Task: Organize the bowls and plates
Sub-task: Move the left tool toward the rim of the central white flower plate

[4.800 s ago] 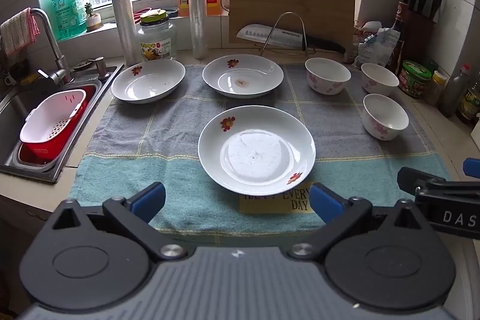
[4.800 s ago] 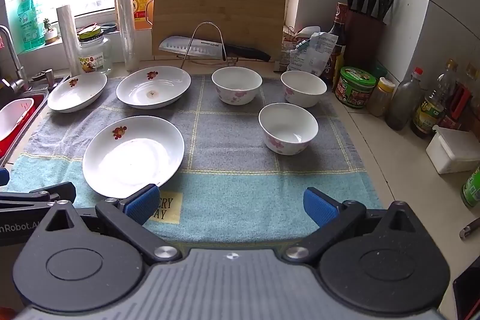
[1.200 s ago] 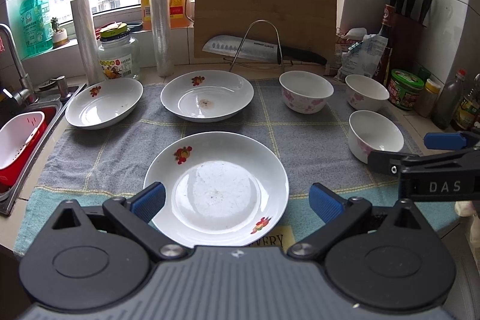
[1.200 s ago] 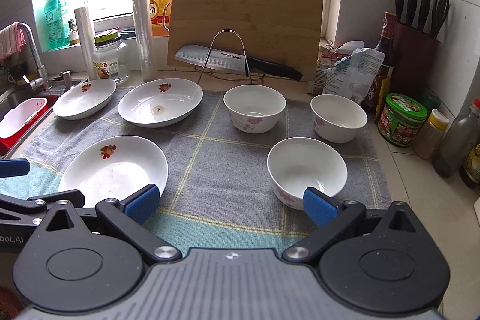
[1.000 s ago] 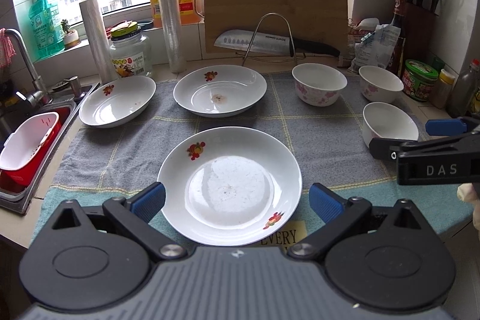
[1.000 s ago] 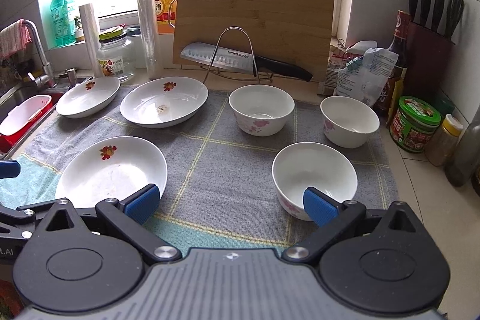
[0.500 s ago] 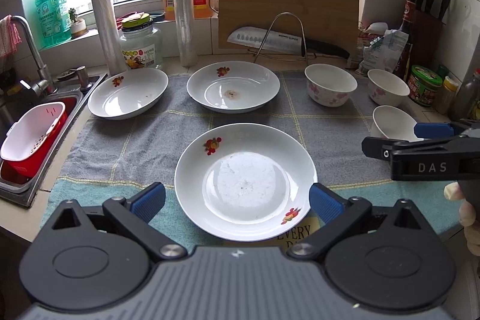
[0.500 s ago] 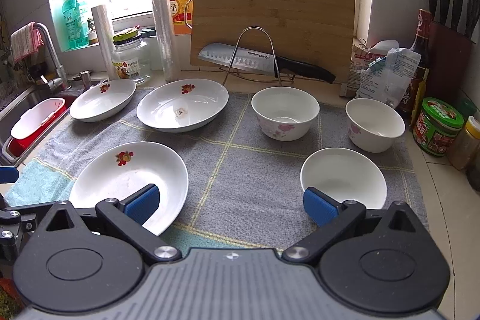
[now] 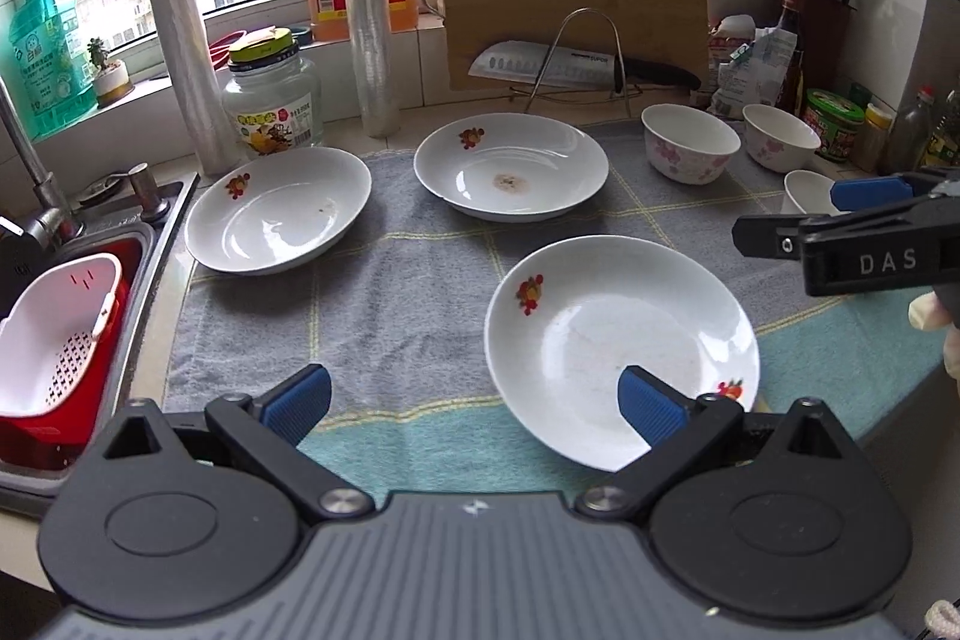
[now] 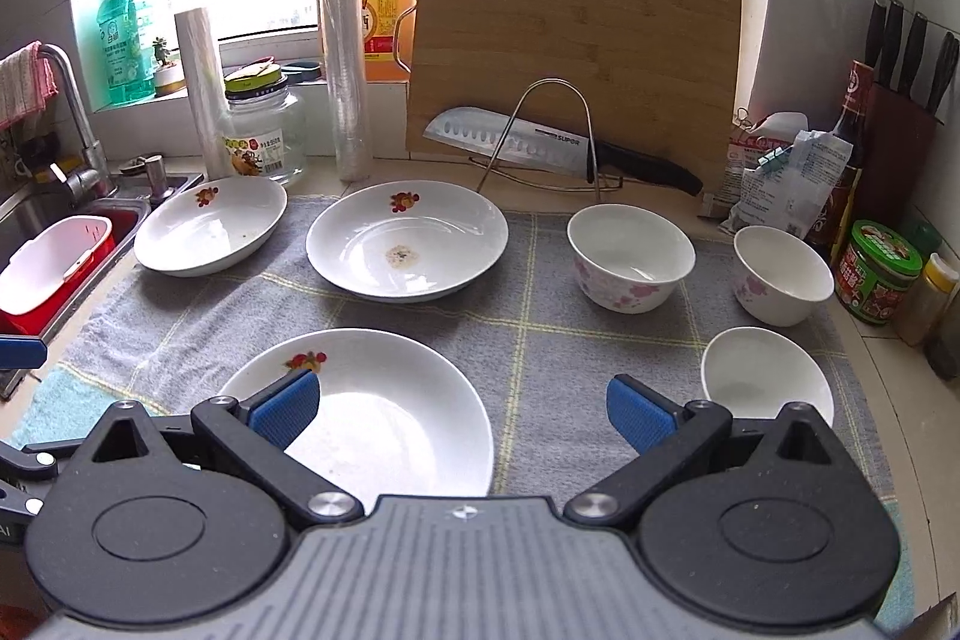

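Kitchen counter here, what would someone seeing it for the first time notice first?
Three white flowered plates, the nearest plate closest to the cameras, lie on a grey and teal towel, with three white bowls to their right, such as the middle bowl. Behind them a bamboo cutting board leans at the window, a large knife resting on a wire stand before it. Both open tools hover low over the towel's near edge.

Three white plates [image 10: 408, 241] and three white bowls [image 10: 630, 247] sit on one towel [image 10: 540, 334], with two plastic rolls [image 10: 345, 58], one glass jar [image 10: 264, 130], one cutting board [image 10: 576, 52] and one knife [image 10: 540, 145] behind.
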The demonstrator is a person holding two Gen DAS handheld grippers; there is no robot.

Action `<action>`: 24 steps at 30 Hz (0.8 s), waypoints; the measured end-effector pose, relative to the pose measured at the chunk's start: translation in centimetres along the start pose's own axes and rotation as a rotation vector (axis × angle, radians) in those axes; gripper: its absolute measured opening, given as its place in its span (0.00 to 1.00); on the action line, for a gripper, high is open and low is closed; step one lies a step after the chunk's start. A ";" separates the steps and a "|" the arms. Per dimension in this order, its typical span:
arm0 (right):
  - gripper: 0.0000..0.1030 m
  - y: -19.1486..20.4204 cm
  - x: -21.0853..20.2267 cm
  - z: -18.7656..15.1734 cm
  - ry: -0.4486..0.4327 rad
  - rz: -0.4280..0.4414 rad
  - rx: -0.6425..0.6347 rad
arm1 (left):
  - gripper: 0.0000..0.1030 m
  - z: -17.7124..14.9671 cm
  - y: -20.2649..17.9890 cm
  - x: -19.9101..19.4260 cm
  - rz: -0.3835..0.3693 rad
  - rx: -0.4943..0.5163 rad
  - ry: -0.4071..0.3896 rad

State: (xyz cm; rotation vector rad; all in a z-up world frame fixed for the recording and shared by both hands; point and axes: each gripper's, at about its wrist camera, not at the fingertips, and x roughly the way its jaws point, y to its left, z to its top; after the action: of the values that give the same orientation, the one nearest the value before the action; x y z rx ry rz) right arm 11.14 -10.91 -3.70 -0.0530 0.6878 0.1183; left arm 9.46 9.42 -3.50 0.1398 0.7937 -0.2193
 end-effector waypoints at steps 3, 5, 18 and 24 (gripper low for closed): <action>1.00 2.3 0.7 0.5 0.010 -0.030 0.015 | 0.98 0.1 2.4 0.4 -0.006 0.059 0.001; 1.00 3.5 1.0 0.8 0.013 -0.047 0.014 | 0.98 0.2 3.7 0.7 -0.012 0.092 0.005; 1.00 5.3 5.6 3.9 0.039 0.065 -0.089 | 0.98 2.1 6.6 3.6 0.021 0.133 0.052; 1.00 6.0 8.4 5.7 0.055 0.107 -0.089 | 0.99 2.6 7.7 4.7 0.047 0.143 0.091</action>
State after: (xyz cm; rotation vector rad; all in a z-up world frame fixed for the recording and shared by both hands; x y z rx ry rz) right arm 20.35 -3.71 -4.70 -0.1050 0.7400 0.2514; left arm 16.39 15.70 -4.70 0.3053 0.8642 -0.2266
